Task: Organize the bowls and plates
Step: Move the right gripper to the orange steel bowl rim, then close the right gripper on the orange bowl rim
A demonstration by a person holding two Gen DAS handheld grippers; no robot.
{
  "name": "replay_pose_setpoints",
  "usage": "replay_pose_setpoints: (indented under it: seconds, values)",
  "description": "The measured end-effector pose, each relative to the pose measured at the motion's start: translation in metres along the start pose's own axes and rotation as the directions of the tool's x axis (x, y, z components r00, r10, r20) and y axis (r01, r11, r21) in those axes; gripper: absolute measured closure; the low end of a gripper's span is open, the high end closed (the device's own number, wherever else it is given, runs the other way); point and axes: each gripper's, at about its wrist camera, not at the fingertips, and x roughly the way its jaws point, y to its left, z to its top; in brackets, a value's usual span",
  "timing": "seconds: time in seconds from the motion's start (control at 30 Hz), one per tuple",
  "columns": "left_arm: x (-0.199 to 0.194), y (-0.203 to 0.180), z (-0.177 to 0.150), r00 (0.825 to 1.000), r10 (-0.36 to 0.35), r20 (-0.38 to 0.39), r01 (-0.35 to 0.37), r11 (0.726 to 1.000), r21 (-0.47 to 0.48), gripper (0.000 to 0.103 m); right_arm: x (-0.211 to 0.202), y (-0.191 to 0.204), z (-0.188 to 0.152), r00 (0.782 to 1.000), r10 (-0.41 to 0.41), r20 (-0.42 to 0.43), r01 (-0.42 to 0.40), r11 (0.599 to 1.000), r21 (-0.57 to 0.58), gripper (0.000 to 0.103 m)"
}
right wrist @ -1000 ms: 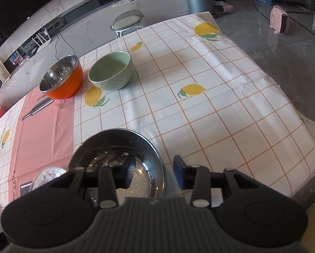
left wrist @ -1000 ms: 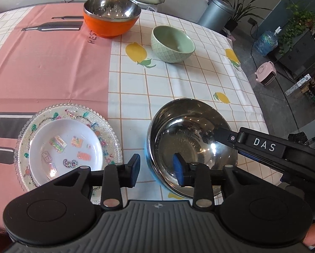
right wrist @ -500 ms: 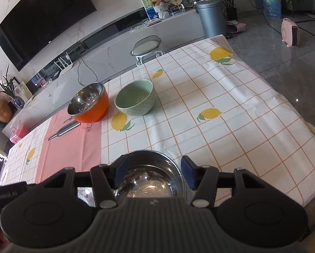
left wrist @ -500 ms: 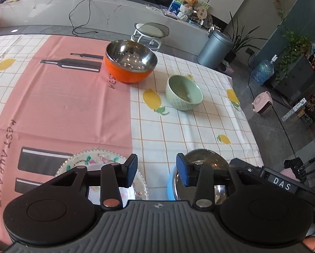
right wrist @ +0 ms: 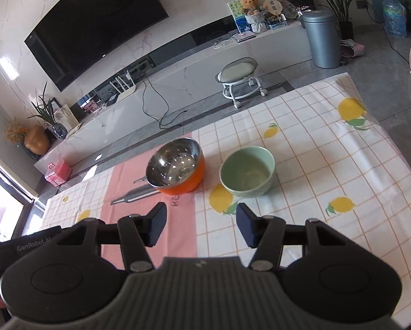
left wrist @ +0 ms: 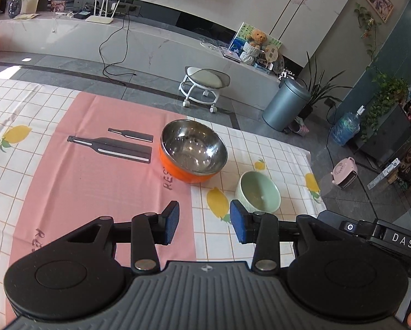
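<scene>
Checked tablecloth [left wrist: 260, 236] underneath. Left gripper [left wrist: 204, 221] and right gripper [right wrist: 201, 224] empty, jaws just widened, nothing between. Orange bowl [left wrist: 193, 155] at 12 o'clock, green bowl [left wrist: 257, 192] at 1. Between grabs, probably; next, reaching for a bowl rim.

Ahead of the left gripper [left wrist: 204, 224], the steel-lined bowl [left wrist: 193, 154] sat on the table [left wrist: 54, 181], slightly left of the line between its fingers. The ceramic bowl [left wrist: 258, 192] stood nearer and to the right, just beyond the right fingertip, apart from the first bowl. The printed bottle [left wrist: 110, 148] lay left of the steel-lined bowl. Beyond the table's far edge stood a wheeled stool [left wrist: 205, 85], with a bin [left wrist: 285, 107] to its right. The right gripper [right wrist: 201, 224] hung beside the left one, both bowls ahead of it, nothing between its fingers.
</scene>
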Motion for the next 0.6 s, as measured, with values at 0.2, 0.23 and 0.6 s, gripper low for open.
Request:
replay_pose_setpoints:
  seconds: [0.2,0.23,0.6]
  values:
    - [0.024,0.014,0.025,1.0,0.005,0.011,-0.004,1.0,-0.023,0.056,0.04,0.025,0.028,0.997,0.048,-0.052,-0.047,0.999,0.016,0.047]
    - [0.03,0.017,0.03,1.0,0.013,0.007,-0.013,1.0,-0.027,0.057,0.049,0.029,0.032,0.997,0.044,-0.067,-0.043,0.999,0.015,0.048]
    - [0.1,0.041,0.06,0.997,0.041,-0.06,-0.044,0.998,-0.053,0.057,0.152,0.034,0.052,0.981,-0.051,-0.188,0.055,0.998,0.02,0.062]
